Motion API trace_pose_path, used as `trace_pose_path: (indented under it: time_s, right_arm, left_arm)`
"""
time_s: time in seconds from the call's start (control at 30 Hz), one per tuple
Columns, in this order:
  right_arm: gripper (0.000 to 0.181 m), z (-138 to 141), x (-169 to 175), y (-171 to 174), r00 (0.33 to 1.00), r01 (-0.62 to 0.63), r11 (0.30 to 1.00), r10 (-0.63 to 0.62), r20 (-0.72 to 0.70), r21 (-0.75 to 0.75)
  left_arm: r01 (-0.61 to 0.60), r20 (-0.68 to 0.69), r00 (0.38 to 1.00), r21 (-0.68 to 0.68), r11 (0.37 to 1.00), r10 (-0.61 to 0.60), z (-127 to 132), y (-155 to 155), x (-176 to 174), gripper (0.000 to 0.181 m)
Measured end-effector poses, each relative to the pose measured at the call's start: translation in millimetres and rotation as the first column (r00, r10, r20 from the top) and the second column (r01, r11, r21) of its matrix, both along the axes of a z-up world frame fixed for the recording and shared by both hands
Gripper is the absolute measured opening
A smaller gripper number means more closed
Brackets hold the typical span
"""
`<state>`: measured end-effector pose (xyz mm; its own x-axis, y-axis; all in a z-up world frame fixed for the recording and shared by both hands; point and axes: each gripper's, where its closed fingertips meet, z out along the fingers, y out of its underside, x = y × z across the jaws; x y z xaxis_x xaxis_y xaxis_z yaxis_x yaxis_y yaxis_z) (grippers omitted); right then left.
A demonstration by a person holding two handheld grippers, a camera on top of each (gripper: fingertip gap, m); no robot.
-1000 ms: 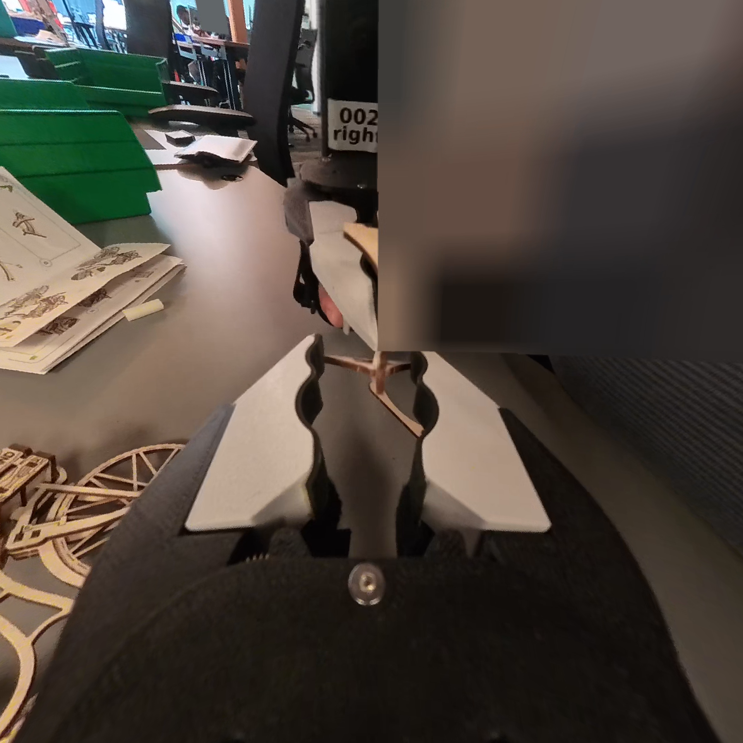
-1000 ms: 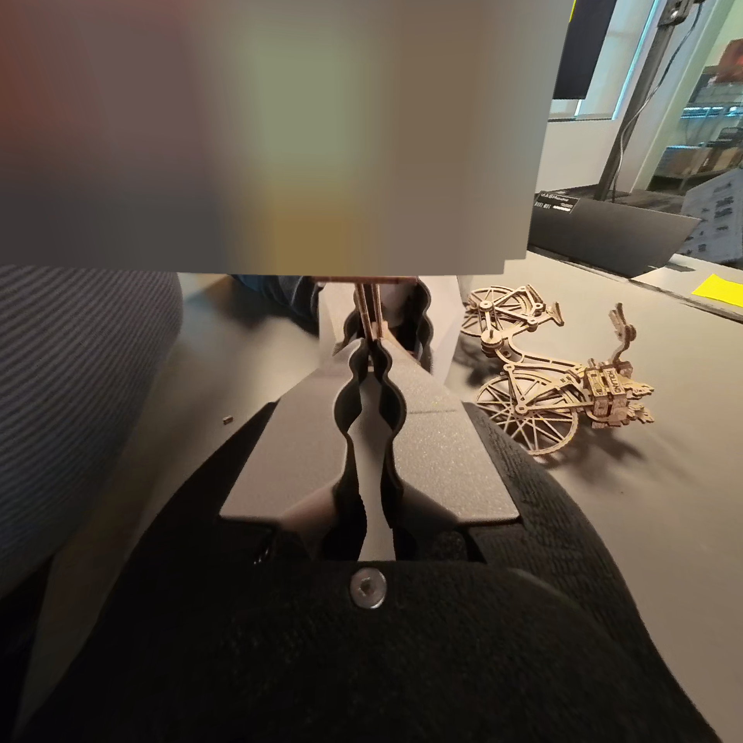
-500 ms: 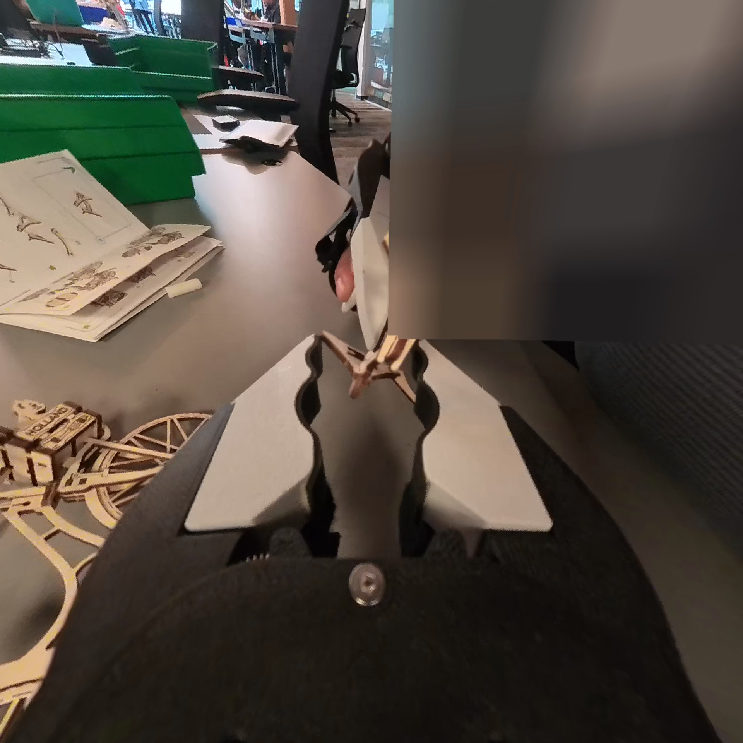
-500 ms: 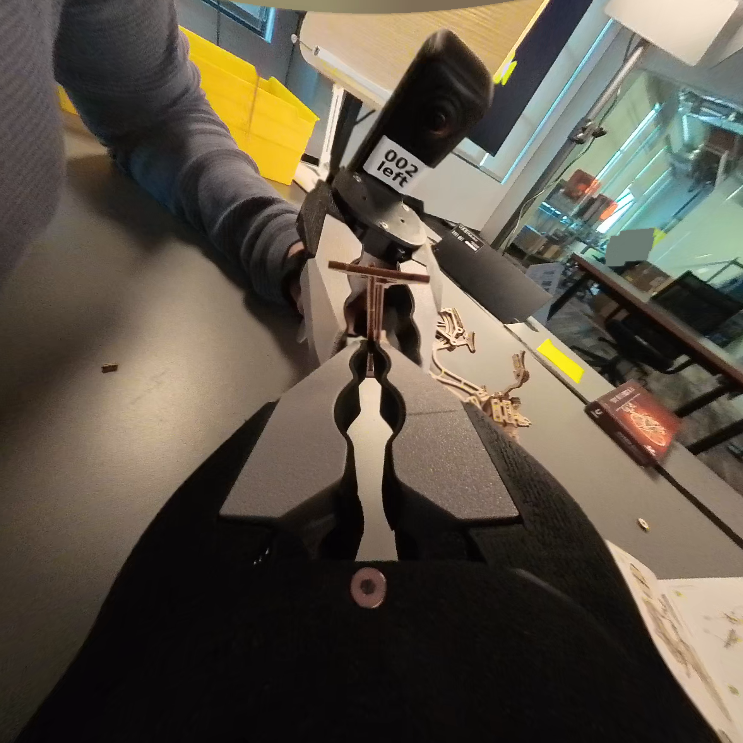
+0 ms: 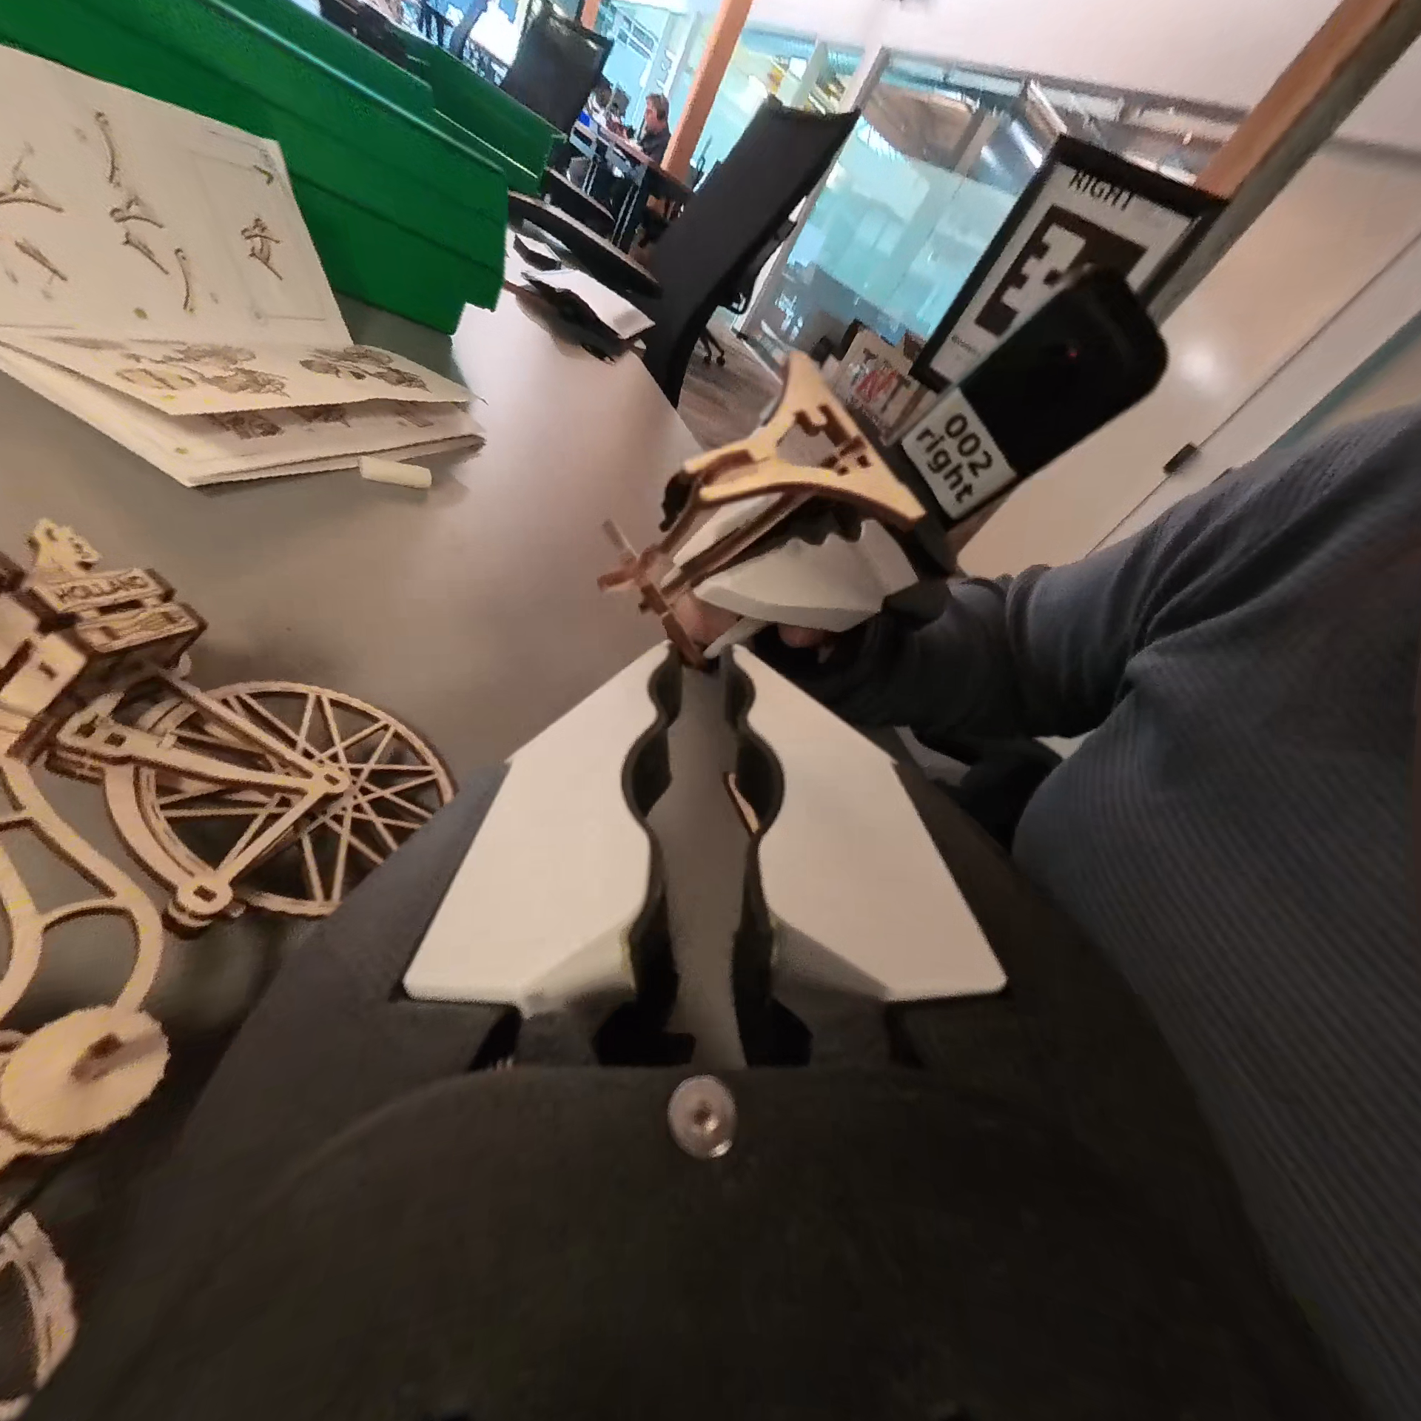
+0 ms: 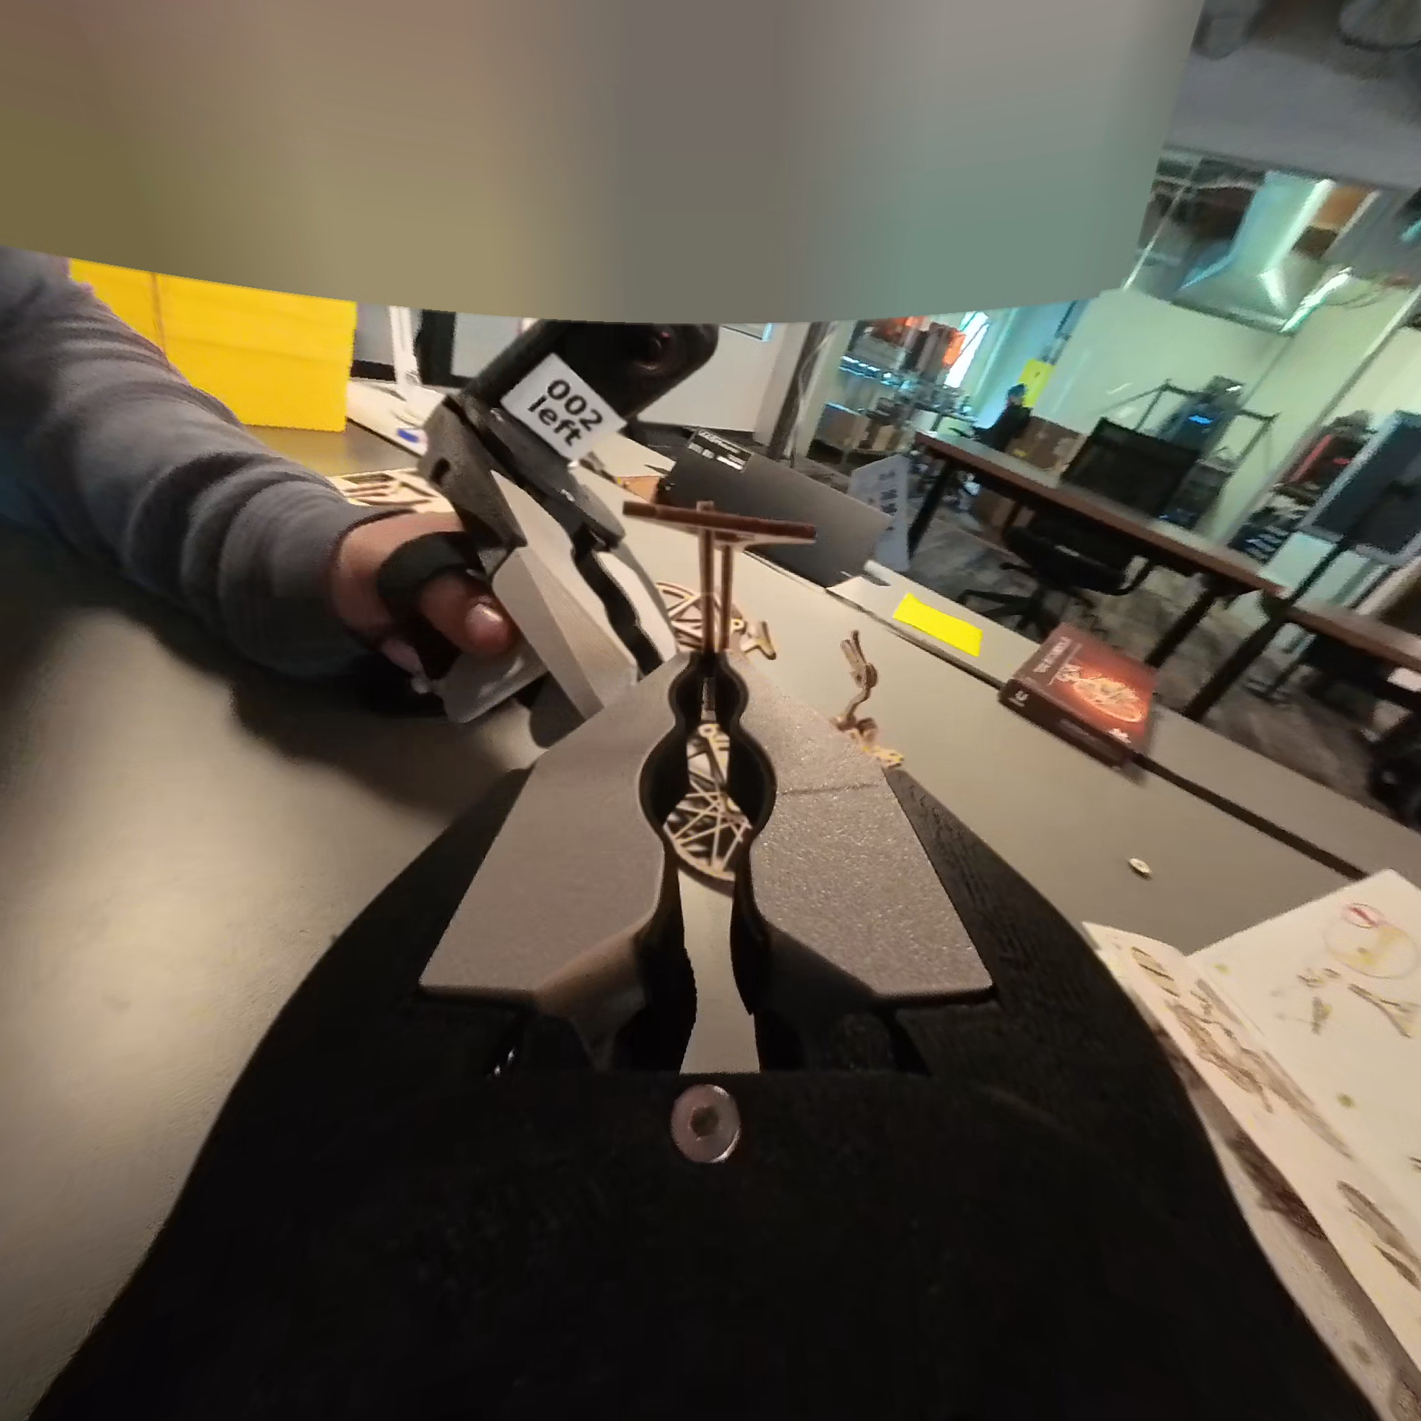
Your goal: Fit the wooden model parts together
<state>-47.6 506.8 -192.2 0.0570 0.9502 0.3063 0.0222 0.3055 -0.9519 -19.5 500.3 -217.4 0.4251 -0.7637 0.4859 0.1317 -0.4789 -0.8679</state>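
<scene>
My right gripper (image 6: 711,669) is shut on a wooden frame part (image 6: 719,584). The part's two thin strips stick out of the tips and carry a dark cross bar (image 6: 719,529). In the left wrist view the same frame (image 5: 800,461) lies across the right gripper's white fingers (image 5: 800,584). My left gripper (image 5: 700,661) has narrow jaws. The cross bar (image 5: 665,607) runs down between its tips, and its end tab (image 5: 742,800) shows inside the jaws. The built wooden bicycle (image 5: 231,784) lies on the grey table (image 5: 461,600) to the left.
Instruction sheets (image 5: 192,346) and green boxes (image 5: 369,154) lie at the far left, with a small white stick (image 5: 396,470) beside the sheets. The right wrist view shows a brown box (image 6: 1076,692), a loose wooden piece (image 6: 857,677), a yellow bin (image 6: 254,354) and sheets (image 6: 1269,1038). Left and right tips are no more than a few centimetres apart. About 10 cm separates my left fingertips from the built wooden bicycle (image 5: 231,784).
My left gripper's jaws have narrowed from wide open onto the cross bar. Both grippers have swung round, and the bicycle and sheets now show more fully.
</scene>
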Motion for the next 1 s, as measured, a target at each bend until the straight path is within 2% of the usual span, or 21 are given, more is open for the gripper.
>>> trace_pose_path:
  time_s: [0.23, 0.57, 0.77, 1.0]
  right_arm:
    - [0.000, 5.6, -2.8, 2.2, 0.997, 0.073, 0.995, -0.071, -0.035, 0.070]
    - [0.000, 8.9, -4.2, 4.4, 0.993, 0.113, 0.989, -0.108, -0.056, 0.090]
    - [0.000, 12.1, -4.2, 2.6, 0.989, 0.137, 0.979, -0.127, -0.074, 0.152]
    - [0.000, 13.7, -4.5, -0.1, 0.989, 0.139, 0.971, -0.125, -0.085, 0.196]
  left_arm:
    - [-0.063, 0.063, 0.996, -0.008, 0.998, 0.064, 5.5, 5.7, -4.3, 0.004]
    - [-0.133, 0.099, 0.986, -0.013, 0.991, 0.133, 8.3, 11.4, -9.7, 0.007]
    - [-0.182, 0.161, 0.971, 0.020, 0.983, 0.176, 16.9, 14.3, -15.8, 0.010]
    - [-0.172, 0.198, 0.966, 0.022, 0.985, 0.165, 20.0, 14.0, -11.9, 0.002]
